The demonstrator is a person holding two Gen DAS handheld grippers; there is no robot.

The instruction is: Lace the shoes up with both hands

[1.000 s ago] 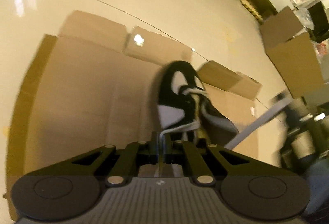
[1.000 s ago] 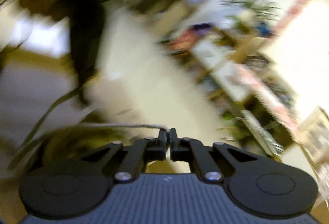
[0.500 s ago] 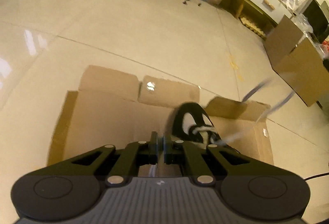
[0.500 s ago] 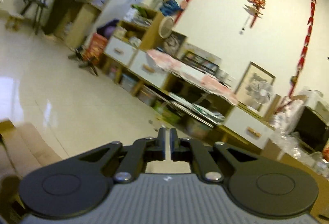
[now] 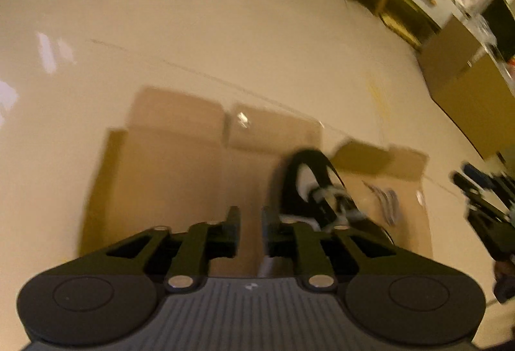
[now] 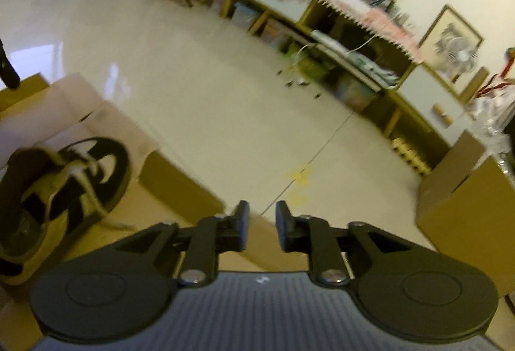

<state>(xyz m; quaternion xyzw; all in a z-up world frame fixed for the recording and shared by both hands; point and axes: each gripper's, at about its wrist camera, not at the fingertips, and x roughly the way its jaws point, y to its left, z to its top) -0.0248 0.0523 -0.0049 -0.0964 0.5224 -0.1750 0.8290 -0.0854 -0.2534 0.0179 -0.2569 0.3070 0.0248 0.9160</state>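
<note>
The left tool (image 5: 250,224) points down at a flattened cardboard sheet (image 5: 173,177) spread on the glossy floor (image 5: 225,39). Its jaws are opening, with a clear gap between them and only bare cardboard showing through; nothing is gripped. Just beyond its right finger lies the black-and-white shoe (image 5: 309,187), toe pointing toward the sheet's far edge, near the far right corner. The white lace (image 5: 338,206) sits loosely crossed over the tongue, blurred. At the right edge of this view a dark, blurred shape appears, too smeared to identify.

The right tool (image 6: 262,224) is also opening and holds nothing; through its gap only the cardboard's edge and the floor are seen. In its view the shoe (image 6: 61,187) lies off to the left on the cardboard (image 6: 180,187), well apart from the fingers, with 1 lace end (image 6: 96,206) trailing down its side onto the sheet. A brown cardboard box (image 6: 463,206) stands on the floor to the right, and shelving (image 6: 322,26) lines the far wall.
</note>
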